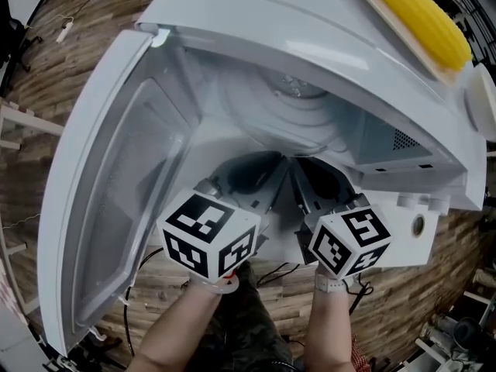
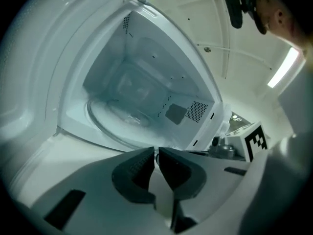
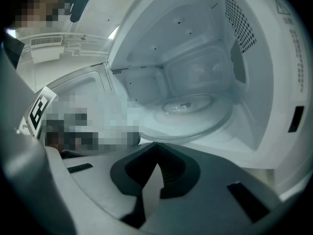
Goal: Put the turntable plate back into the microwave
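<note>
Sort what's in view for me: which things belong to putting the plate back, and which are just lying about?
Job: microwave; its open door; plate, inside it; left tongs; right tongs.

Lying about: corn on a board atop the microwave; cables on the floor.

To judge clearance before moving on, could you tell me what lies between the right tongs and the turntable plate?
Nothing: in the right gripper view the shut right tongs end at the front rim of the turntable plate.
</note>
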A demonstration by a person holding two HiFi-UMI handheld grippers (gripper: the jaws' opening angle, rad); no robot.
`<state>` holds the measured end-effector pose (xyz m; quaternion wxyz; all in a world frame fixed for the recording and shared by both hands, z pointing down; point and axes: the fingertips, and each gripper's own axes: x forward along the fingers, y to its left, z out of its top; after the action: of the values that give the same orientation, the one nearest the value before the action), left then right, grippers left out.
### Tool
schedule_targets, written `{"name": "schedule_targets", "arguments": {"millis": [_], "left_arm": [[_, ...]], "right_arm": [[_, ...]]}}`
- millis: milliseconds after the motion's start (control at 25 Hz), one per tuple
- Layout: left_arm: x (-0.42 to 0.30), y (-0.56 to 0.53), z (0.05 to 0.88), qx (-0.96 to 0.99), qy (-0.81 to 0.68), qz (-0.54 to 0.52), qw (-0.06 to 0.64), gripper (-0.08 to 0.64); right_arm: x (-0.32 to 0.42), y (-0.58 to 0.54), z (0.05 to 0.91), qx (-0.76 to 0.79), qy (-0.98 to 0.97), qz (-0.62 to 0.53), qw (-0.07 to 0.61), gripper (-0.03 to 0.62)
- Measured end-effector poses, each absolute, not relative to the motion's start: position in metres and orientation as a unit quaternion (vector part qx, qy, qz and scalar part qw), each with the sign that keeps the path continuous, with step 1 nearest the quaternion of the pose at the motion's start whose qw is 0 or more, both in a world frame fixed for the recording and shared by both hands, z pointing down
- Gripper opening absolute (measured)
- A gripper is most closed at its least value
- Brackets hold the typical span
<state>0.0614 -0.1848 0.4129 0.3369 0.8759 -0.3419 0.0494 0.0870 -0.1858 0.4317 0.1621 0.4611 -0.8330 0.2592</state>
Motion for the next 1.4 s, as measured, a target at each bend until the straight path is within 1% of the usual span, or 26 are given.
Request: {"name": "schedule_targets", "arguments": {"millis": [280, 520, 680, 800, 1000, 1200, 1400], "left_arm": [[0.063, -0.192, 0.409, 0.879, -0.344, 0.039, 0.328, 0.018], [0.059, -0.206, 0.401, 0.885, -0.364, 0.058, 0.283, 0.015], [0.056, -0.203, 0.403, 0.884, -0.373, 0.060, 0.275, 0.015], [0.056, -0.196, 0.405, 0.883, -0.374, 0.064, 0.276, 0.017], [0.055, -0.188, 0.418, 0.876, -0.374, 0.066, 0.299, 0.017], [0.055, -0.188, 0.420, 0.878, -0.378, 0.076, 0.282, 0.015], [0.055, -0.189, 0.421, 0.875, -0.380, 0.071, 0.292, 0.014]], "right_arm": [[0.088, -0.189, 0.433, 0.466, -0.828, 0.267, 0.161, 0.020], [0.088, -0.188, 0.434, 0.470, -0.823, 0.281, 0.150, 0.020], [0.088, -0.187, 0.434, 0.467, -0.824, 0.282, 0.150, 0.020], [0.087, -0.183, 0.434, 0.465, -0.825, 0.283, 0.154, 0.020], [0.088, -0.180, 0.433, 0.469, -0.825, 0.278, 0.151, 0.020], [0.089, -0.183, 0.430, 0.476, -0.825, 0.272, 0.141, 0.020], [0.090, -0.184, 0.430, 0.486, -0.819, 0.270, 0.139, 0.020]]}}
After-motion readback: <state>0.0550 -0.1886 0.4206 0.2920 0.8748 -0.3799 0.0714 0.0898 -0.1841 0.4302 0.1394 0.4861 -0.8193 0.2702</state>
